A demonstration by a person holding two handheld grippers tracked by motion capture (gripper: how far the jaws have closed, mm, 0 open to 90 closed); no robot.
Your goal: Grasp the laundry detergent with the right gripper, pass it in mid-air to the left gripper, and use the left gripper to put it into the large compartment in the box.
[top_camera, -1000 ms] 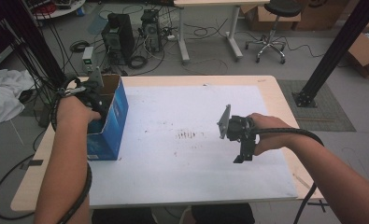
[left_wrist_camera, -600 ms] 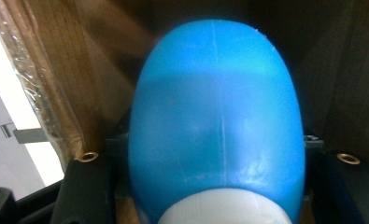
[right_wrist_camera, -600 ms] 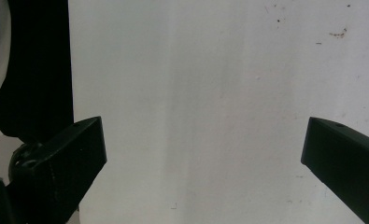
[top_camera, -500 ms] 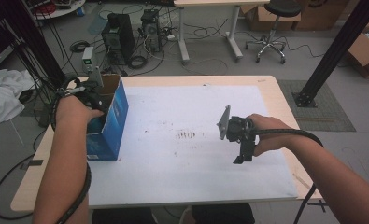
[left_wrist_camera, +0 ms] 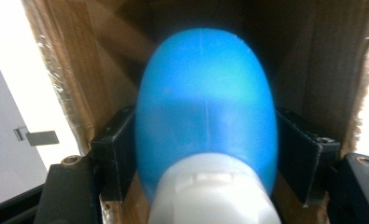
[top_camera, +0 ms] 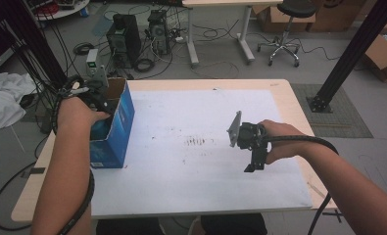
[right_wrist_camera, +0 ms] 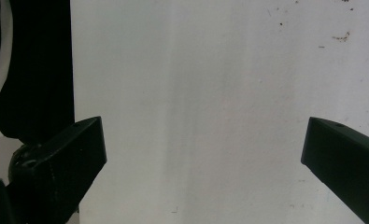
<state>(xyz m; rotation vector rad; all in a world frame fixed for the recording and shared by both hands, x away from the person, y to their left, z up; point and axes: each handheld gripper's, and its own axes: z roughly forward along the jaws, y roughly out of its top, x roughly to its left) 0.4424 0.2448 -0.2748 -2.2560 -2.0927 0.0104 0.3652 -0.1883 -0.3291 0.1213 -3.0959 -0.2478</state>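
We see our left gripper (left_wrist_camera: 205,186) reaching down into an open blue cardboard box (top_camera: 116,128) that stands near the left edge of the table (top_camera: 289,88). In the left gripper view, a blue bottle (left_wrist_camera: 205,107) with a white cap (left_wrist_camera: 212,196) sits between the two black jaws, its rounded body pointing away from the camera into the brown inside of the box. The jaws have just been opening; they stand on either side of the bottle, close against its flanks, and we cannot tell for certain whether the pads are pressing on it or merely flank it. The bottle's outline is somewhat blurred. In the high view a patch of the same blue shows inside the box, just under our left hand (top_camera: 78,113), which covers the gripper at the box's open top.

Our right gripper (top_camera: 252,152) hovers over the right half of the white sheet (top_camera: 181,176) that covers the table, well apart from the box. Its grey three-cornered plate (top_camera: 235,129) faces left. In the right gripper view its jaws are spread wide with nothing between them, just the bare white sheet with a few dark specks. A cluster of small dark marks (top_camera: 197,142) lies on the sheet between the box and the right gripper.
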